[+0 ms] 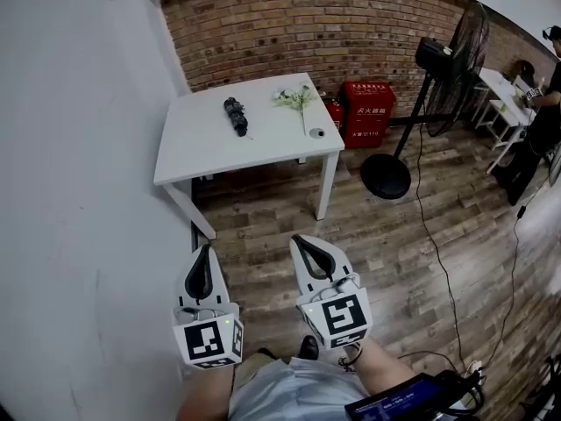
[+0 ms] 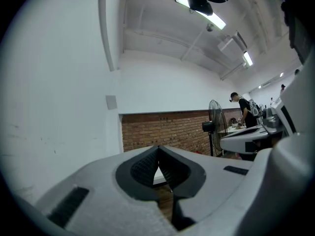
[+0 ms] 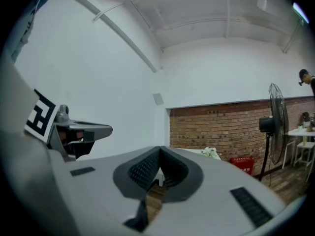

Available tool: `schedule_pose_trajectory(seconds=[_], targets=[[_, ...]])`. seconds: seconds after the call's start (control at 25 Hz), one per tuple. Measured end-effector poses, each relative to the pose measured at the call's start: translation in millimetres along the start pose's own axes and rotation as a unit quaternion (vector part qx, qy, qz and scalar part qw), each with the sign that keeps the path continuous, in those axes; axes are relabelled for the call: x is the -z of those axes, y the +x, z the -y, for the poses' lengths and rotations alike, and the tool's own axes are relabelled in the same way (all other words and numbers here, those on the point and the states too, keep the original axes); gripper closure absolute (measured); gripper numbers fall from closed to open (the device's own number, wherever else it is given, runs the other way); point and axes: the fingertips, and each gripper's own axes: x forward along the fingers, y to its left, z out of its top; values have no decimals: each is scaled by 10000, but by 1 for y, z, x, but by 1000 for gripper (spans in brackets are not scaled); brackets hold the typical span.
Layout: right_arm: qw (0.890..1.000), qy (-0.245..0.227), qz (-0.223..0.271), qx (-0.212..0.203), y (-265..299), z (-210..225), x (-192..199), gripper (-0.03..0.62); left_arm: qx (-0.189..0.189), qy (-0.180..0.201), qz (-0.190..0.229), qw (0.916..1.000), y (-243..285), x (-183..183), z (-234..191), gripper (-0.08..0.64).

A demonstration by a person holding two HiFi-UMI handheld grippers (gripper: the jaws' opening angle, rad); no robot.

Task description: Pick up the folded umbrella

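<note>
The folded black umbrella (image 1: 235, 115) lies on a white table (image 1: 202, 152) against the brick wall, far ahead of both grippers. My left gripper (image 1: 207, 249) is held level near my body at the lower left, its jaws tip to tip with nothing between them. My right gripper (image 1: 301, 239) is beside it, also shut and empty. In the left gripper view the left gripper (image 2: 158, 149) shows its dark pads meeting; in the right gripper view the right gripper (image 3: 159, 151) looks the same, with the table's edge small behind it.
A bunch of white flowers (image 1: 295, 97) and a small round object (image 1: 316, 133) also lie on the table. Red crates (image 1: 366, 110) stand by the wall, a pedestal fan (image 1: 436, 77) with a trailing cable to the right. A person (image 1: 545, 103) stands at a far table. A white wall (image 1: 79, 191) runs along the left.
</note>
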Motion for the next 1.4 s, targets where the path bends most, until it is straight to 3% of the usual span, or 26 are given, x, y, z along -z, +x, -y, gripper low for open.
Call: schedule_pose_trajectory(seconds=[0.16,0.2,0.24,0.32,0.56,0.92,1.4], targets=[[9998,146,-75,-150,4,11,10,585,-140,2,-39,9999,8,3,6,554],[9995,227,-82,-188,6,13,12,561,-154,11,-49,9999,9,4,7,554],[9993,288,-81,-214,9,15,13,481,-159,19,-61,9999,12,5,7,554],[9993,301,-68,-220,18,20,12,442,-171,21,-94,9998,18,9,5,554],[9993,184,-223,-250,67,23,23,426,-278,-44,-141,9995,57,23,-28,554],[9988,141,-473,-14,188,39,37,420,-154,-106,-186,9997,161,48,-98,554],[9988,-37,-391,291,318,53,16,420,-62,-180,12,9998,268,51,-183,554]])
